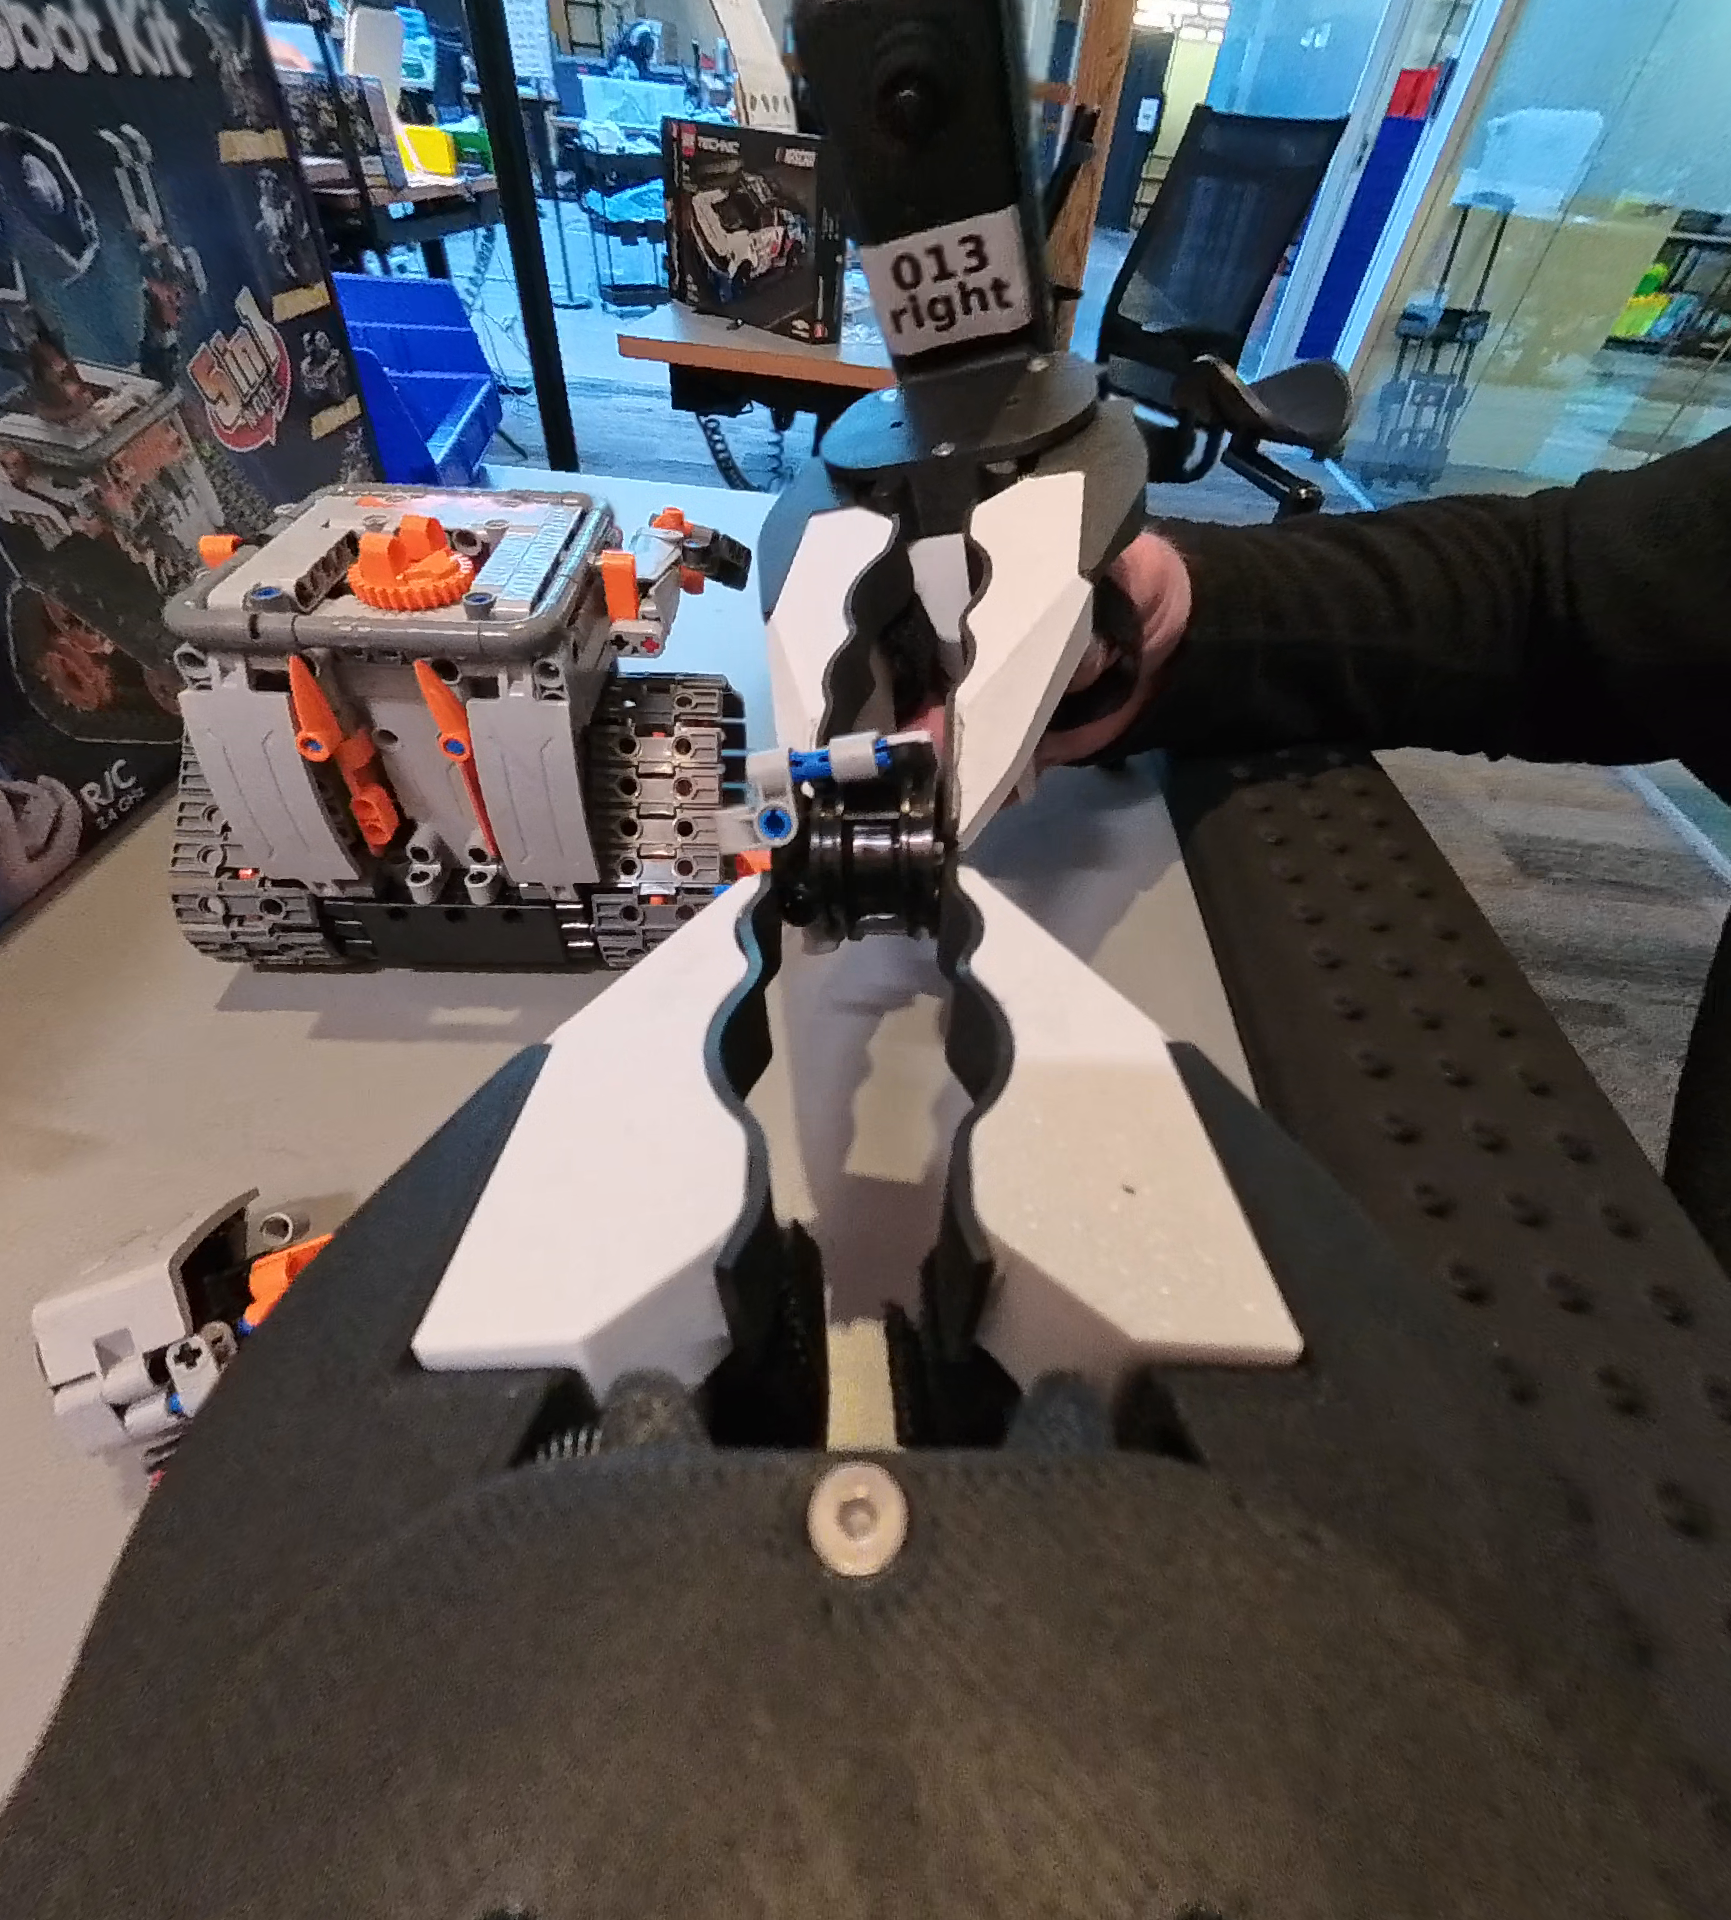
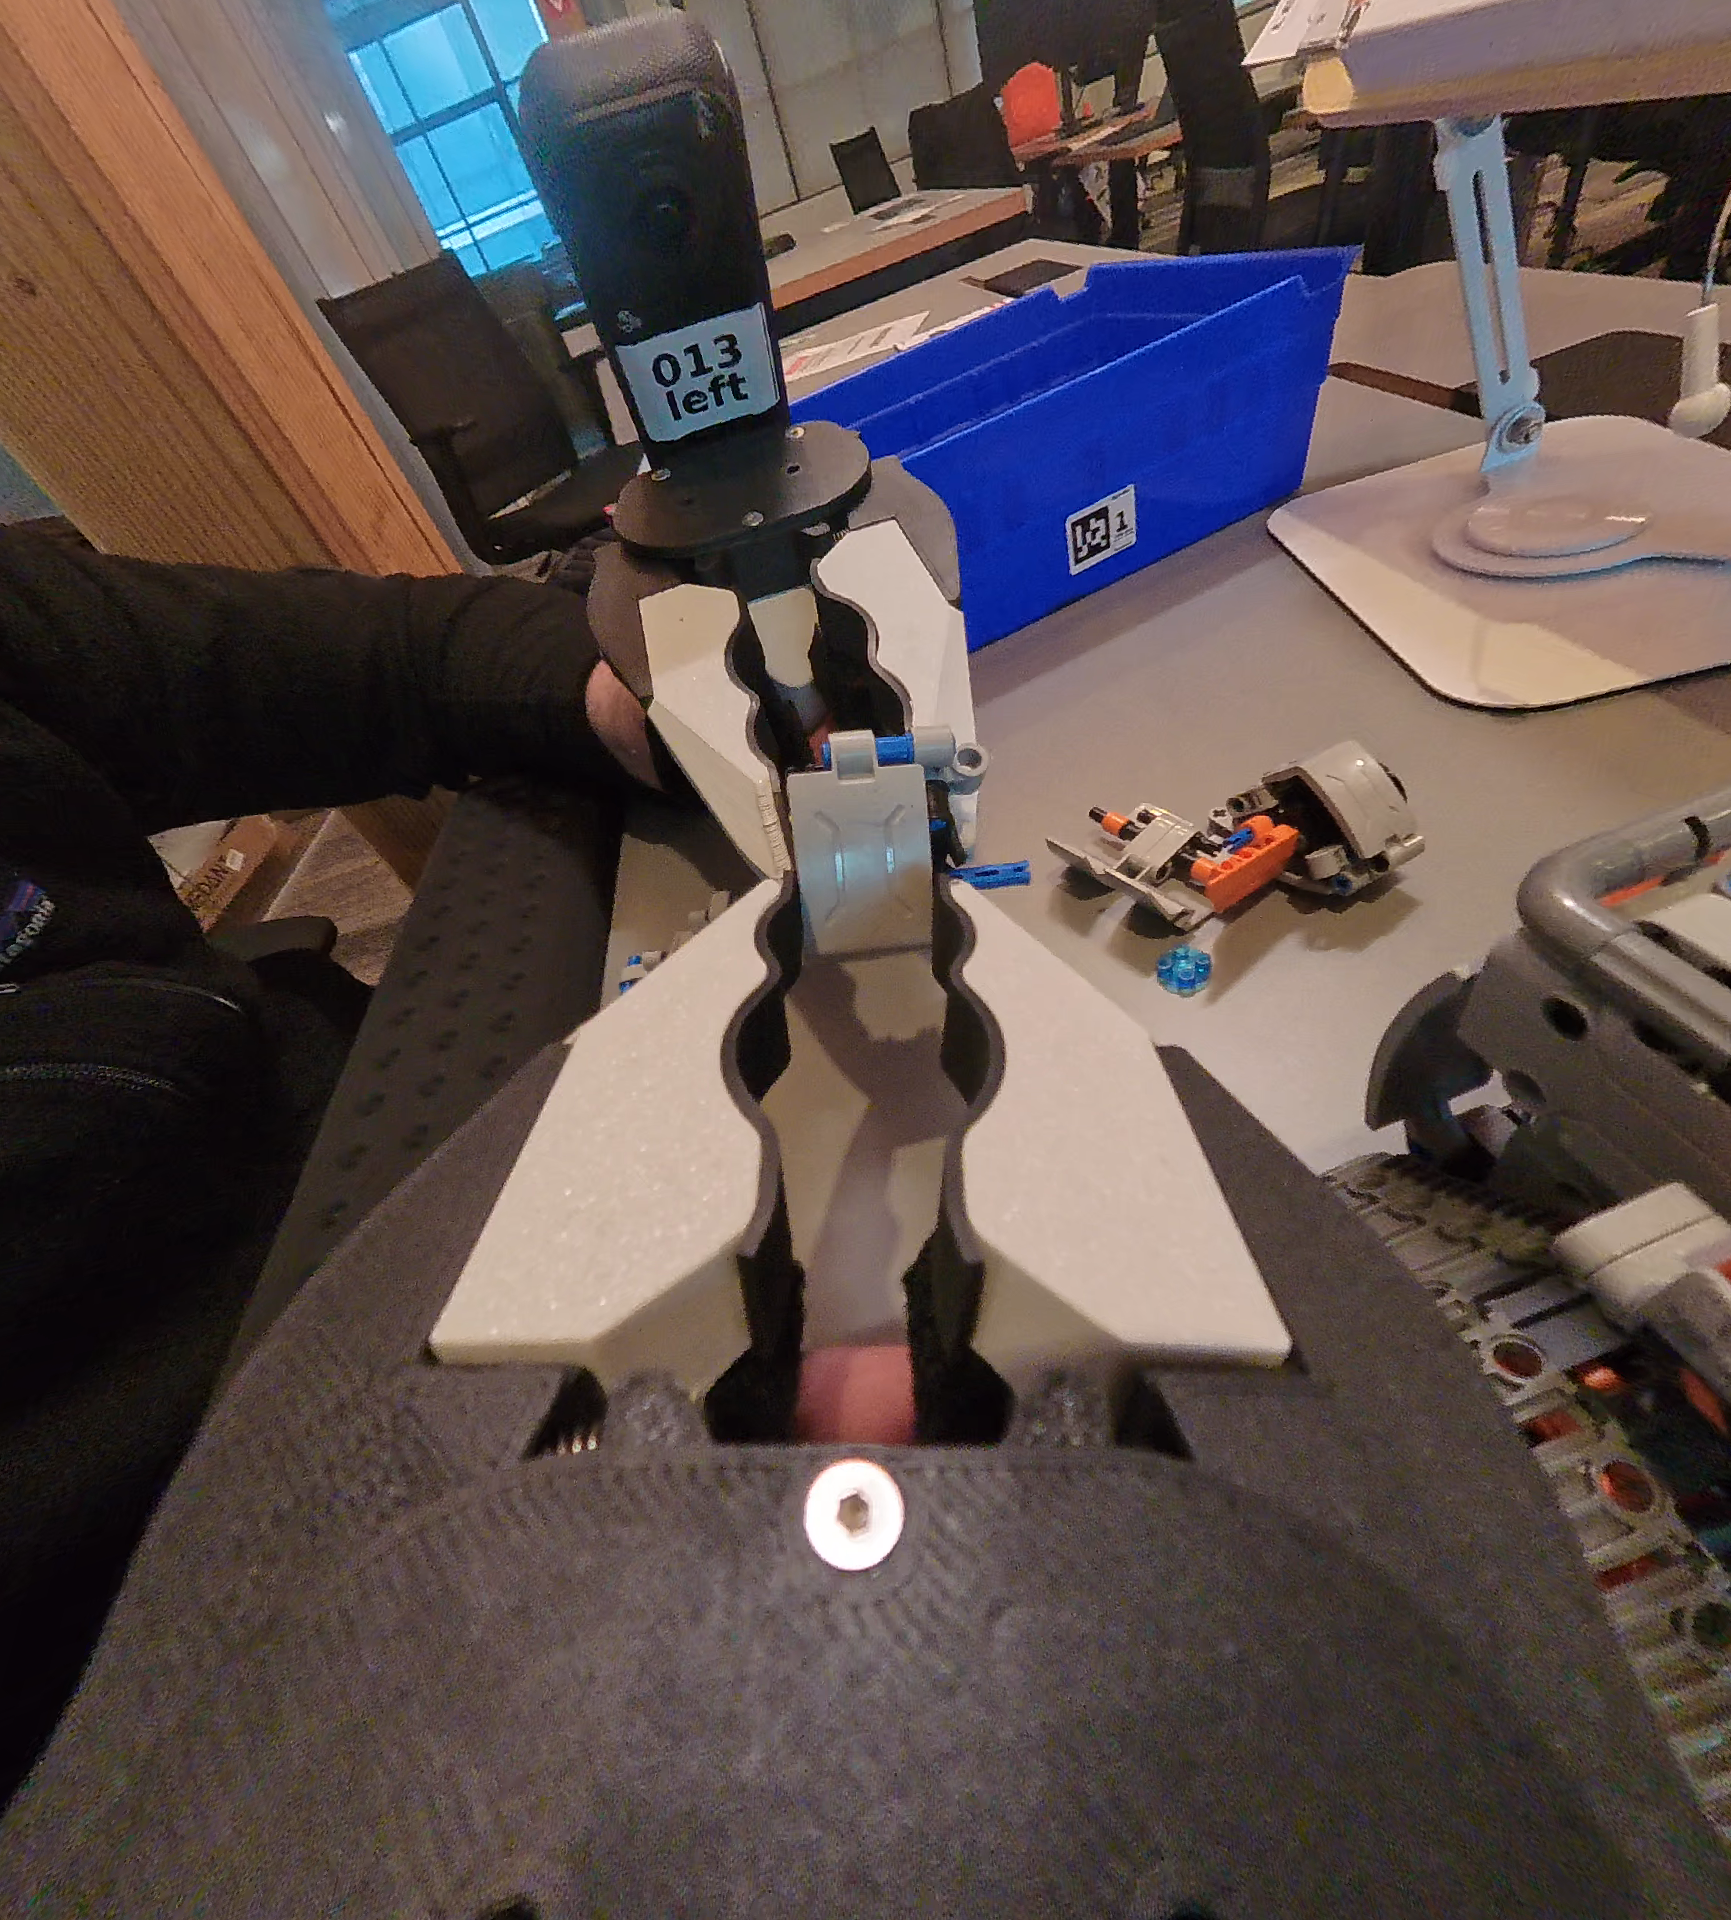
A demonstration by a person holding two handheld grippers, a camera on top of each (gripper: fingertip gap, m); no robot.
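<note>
Both grippers, left gripper (image 1: 861,894) and right gripper (image 2: 866,904), have their fingers closed on one small brick assembly (image 2: 866,842), held above the counter (image 2: 1204,665). The tracked brick robot (image 1: 404,727) stands at the counter's far edge.

a grey table (image 2: 1204,665) fills the foreground, with a black perforated mat (image 1: 1443,987) along its near edge. a wood-panelled column (image 2: 113,312) rises beside a paned window (image 2: 445,145) showing bluish daylight. a black mesh office chair (image 1: 1225,312) stands on grey carpet (image 1: 1588,862) by glass partitions (image 1: 1619,208). further back are wooden-topped desks (image 2: 902,234), shelving and more chairs. a white lamp base (image 2: 1526,561) sits on the table near a blue bin (image 2: 1100,416)
</note>
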